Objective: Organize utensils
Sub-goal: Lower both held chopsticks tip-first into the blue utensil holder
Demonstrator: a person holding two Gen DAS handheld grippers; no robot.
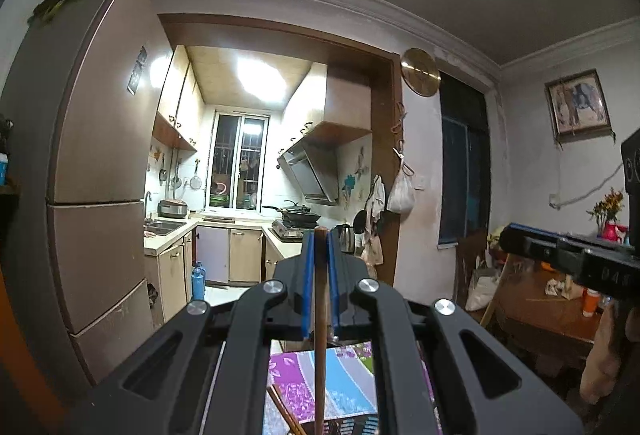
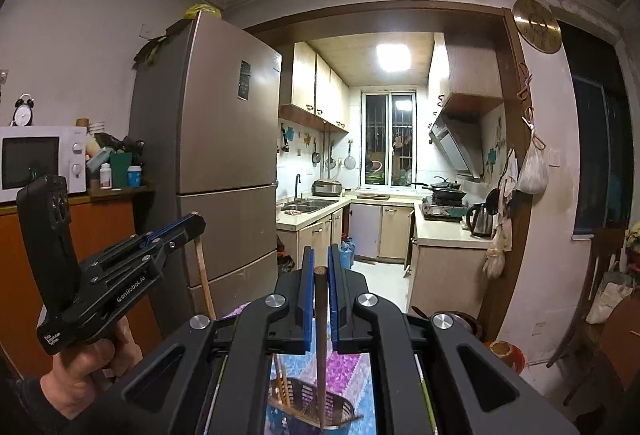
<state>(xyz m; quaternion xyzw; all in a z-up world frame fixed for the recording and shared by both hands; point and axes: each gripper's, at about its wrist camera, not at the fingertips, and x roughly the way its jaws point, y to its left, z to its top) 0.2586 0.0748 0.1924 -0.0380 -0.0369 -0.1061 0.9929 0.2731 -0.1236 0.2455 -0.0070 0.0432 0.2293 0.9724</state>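
Note:
My left gripper (image 1: 320, 239) is shut on a brown wooden chopstick (image 1: 319, 315) that hangs straight down between its blue pads. Beneath it lies a purple and blue patterned cloth (image 1: 344, 383). In the right wrist view, my right gripper (image 2: 319, 253) is shut on a darker chopstick (image 2: 320, 335), whose lower end reaches down into a perforated utensil basket (image 2: 340, 407) holding several other sticks. The left gripper (image 2: 188, 225), held by a hand (image 2: 80, 367), shows at the left with its paler chopstick (image 2: 203, 275). The right gripper (image 1: 516, 241) juts in at the right of the left wrist view.
A tall fridge (image 2: 224, 139) stands left of the kitchen doorway. A microwave (image 2: 40, 159) sits on an orange cabinet at far left. A wooden table (image 1: 536, 299) with clutter stands on the right. A kettle (image 2: 480, 219) rests on the counter.

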